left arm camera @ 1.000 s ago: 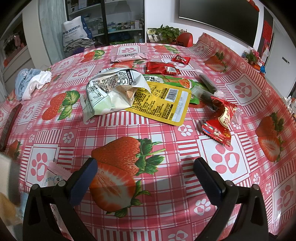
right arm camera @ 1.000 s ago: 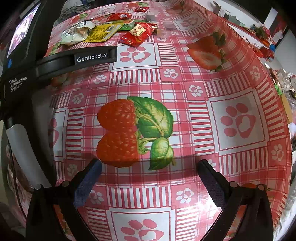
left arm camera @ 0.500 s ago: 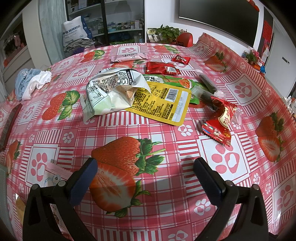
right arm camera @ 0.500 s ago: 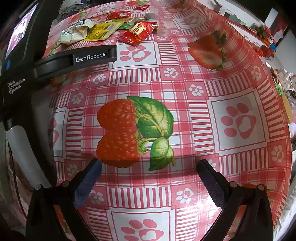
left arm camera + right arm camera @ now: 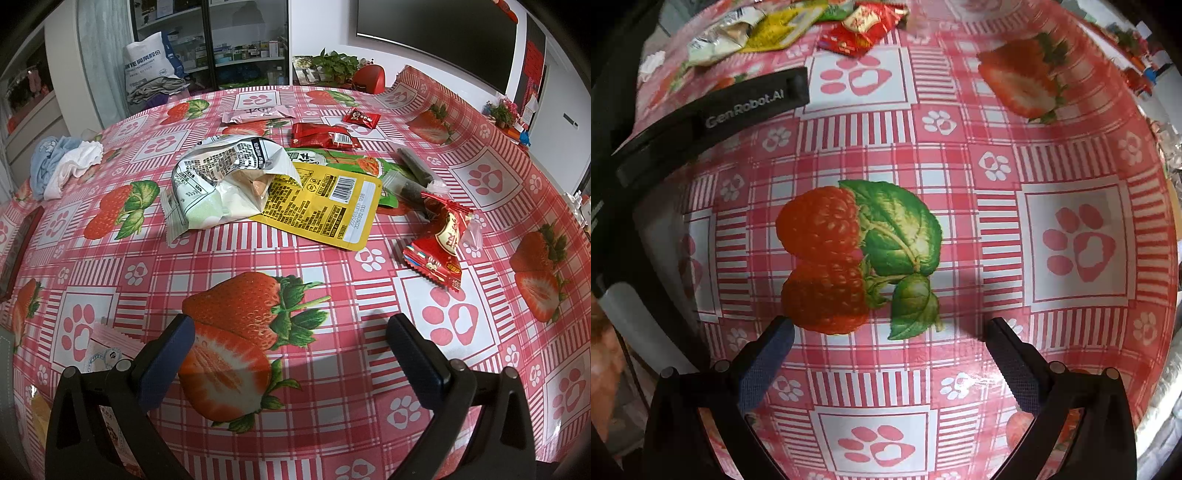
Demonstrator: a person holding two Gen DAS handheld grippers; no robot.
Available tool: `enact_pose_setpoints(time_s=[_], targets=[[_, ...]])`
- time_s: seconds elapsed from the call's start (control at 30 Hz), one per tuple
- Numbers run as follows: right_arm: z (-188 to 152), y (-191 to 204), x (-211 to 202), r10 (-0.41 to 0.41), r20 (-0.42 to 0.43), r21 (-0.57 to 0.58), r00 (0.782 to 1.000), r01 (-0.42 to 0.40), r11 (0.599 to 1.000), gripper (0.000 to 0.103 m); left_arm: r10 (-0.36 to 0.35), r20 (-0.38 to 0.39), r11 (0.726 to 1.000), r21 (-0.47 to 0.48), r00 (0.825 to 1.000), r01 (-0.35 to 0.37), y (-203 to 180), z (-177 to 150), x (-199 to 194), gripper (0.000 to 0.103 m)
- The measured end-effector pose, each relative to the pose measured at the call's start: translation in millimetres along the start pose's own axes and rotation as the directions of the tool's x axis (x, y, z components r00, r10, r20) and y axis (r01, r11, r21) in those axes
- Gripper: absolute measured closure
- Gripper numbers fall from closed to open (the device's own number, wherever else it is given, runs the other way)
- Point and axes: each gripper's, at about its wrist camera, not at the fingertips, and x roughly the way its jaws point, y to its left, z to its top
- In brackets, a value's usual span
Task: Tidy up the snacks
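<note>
Snack packets lie scattered on a strawberry-print tablecloth (image 5: 295, 288). A crumpled white bag (image 5: 225, 181) overlaps a flat yellow pouch (image 5: 325, 206), with a green pouch (image 5: 343, 162) behind. To the right sits a red wrapped snack (image 5: 441, 245) by a dark stick pack (image 5: 415, 168). Farther back are a red packet (image 5: 323, 136), a small red candy (image 5: 361, 117) and a pink packet (image 5: 258, 114). My left gripper (image 5: 290, 347) is open over bare cloth, well short of the pile. My right gripper (image 5: 892, 350) is open above a raspberry print, with the snacks (image 5: 860, 33) far ahead.
Folded cloths (image 5: 62, 166) lie at the table's left edge. A pink-edged packet (image 5: 105, 350) peeks out beside my left finger. The left device body (image 5: 713, 114) fills the right wrist view's left side. Cabinets, a plant (image 5: 334, 66) and a red object stand beyond the table.
The right gripper has shifted forward and tilted, so the snack pile sits nearer the top edge. A pale blurred shape at the left view's lower left has gone. The left gripper is unmoved.
</note>
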Motion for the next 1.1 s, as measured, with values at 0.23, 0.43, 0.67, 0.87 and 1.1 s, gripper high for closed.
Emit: enact_pose_setpoints(time_s=[0.23,0.43,0.67,0.87,1.1], targets=[[13.9,-3.0,0.5,0.002,-0.035,0.001,0.999,-0.002,1.0,0.0,0.004,0.0,1.0,-0.004,1.0,-0.004,0.3,0.0,-0.1,0.0],[10.2,-2.9,1.7,0.003,-0.042,0.002,0.999,-0.003,1.0,0.0,0.007,-0.103,1.0,-0.008,0.995,-0.007,-5.2,6.5,0.1,0.0],[6.8,-2.4,0.0,0.001,-0.007,0.0,1.0,-0.001,1.0,0.0,-0.049,-0.314,0.993,0.089,0.948,0.081,4.8,22.6,-20.2,0.0],[7.4,-3.0,-0.2,0.001,0.003,-0.004,1.0,-0.001,1.0,0.0,-0.092,-0.331,0.994,0.028,0.939,0.107,61.1,11.1,-73.3,0.0],[1.1,7.6,-1.4,0.022,-0.05,-0.003,0.999,-0.022,1.0,0.0,-0.086,-0.427,0.996,-0.058,0.9,0.067,135.0,-43.2,-107.0,0.0]])
